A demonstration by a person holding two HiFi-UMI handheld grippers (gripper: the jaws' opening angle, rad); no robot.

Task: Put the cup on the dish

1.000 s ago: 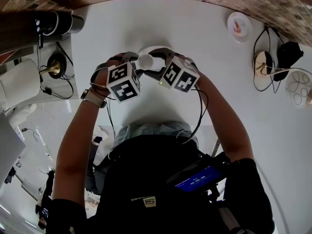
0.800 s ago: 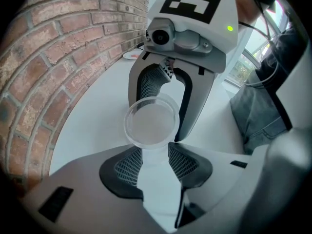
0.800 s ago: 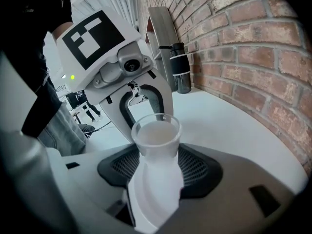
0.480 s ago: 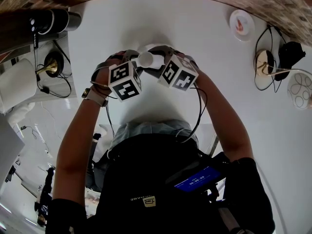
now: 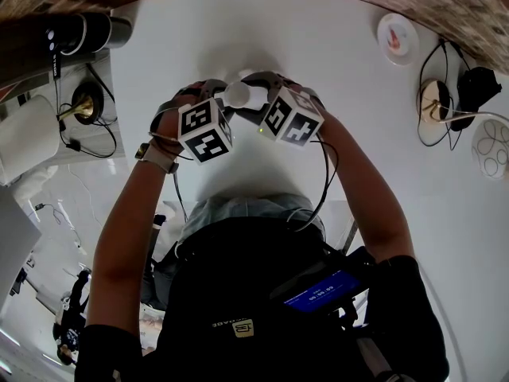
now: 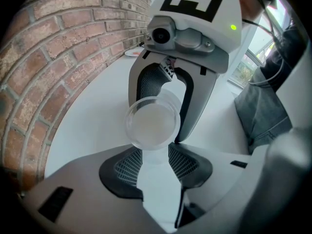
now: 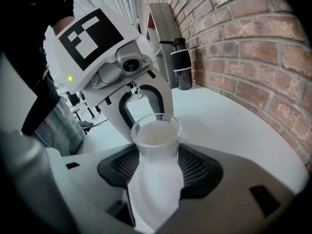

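Observation:
A frosted clear cup [image 5: 237,95] stands upright between my two grippers, which face each other over the white table [image 5: 334,78]. The left gripper [image 6: 156,155] has its dark pads pressed on the cup [image 6: 151,122] near its narrow base. The right gripper [image 7: 156,165] has its pads against both sides of the cup [image 7: 156,130] higher up. In the head view the left gripper [image 5: 223,102] and right gripper [image 5: 256,106] meet at the cup. A thin arc of a white dish [image 5: 241,76] peeks out just beyond them. Its remainder is hidden.
A brick wall [image 6: 58,48] runs along the table's far edge. A small white plate [image 5: 395,38] with a reddish mark lies far right. A black bottle [image 7: 184,65] stands far left. Cables and brass-coloured pieces [image 5: 433,102] lie at both sides.
Both grippers and the cup have crept slightly farther across the table. Less of the white dish rim shows now. Both grips look the same.

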